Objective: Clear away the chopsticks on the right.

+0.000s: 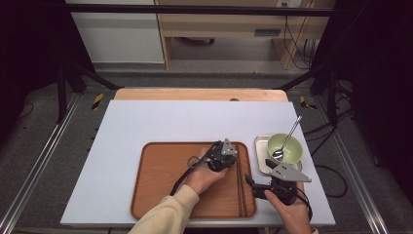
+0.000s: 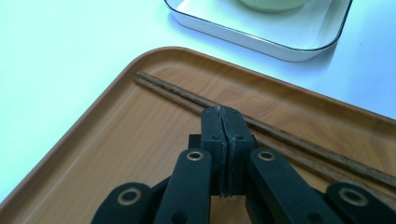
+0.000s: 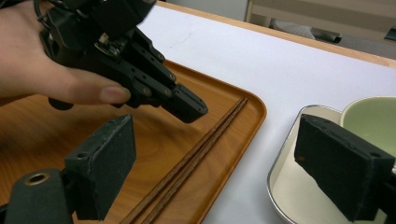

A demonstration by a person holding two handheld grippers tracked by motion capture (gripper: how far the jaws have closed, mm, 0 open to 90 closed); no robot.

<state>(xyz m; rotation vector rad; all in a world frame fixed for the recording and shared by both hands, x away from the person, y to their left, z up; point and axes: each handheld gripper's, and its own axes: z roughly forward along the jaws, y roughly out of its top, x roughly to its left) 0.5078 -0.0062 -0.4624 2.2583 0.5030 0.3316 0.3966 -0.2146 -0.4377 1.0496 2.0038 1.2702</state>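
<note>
Chopsticks (image 1: 240,183) lie paired along right edge of brown tray (image 1: 160,195), lower centre of high view, untouched. Left claw (image 1: 233,155) hovers just above them, jaws pressed together, holding nothing; in left gripper view the sticks pass just behind its tips. Right claw (image 3: 224,168) spread wide, low at lower right, between tray and small metal tray (image 1: 260,146) carrying green bowl (image 1: 287,146) and spoon (image 1: 290,136). Judged step: approach to the chopsticks, no grasp yet. Next move likely calls for opening left claw, lowering to straddle both sticks, then pinching.
</note>
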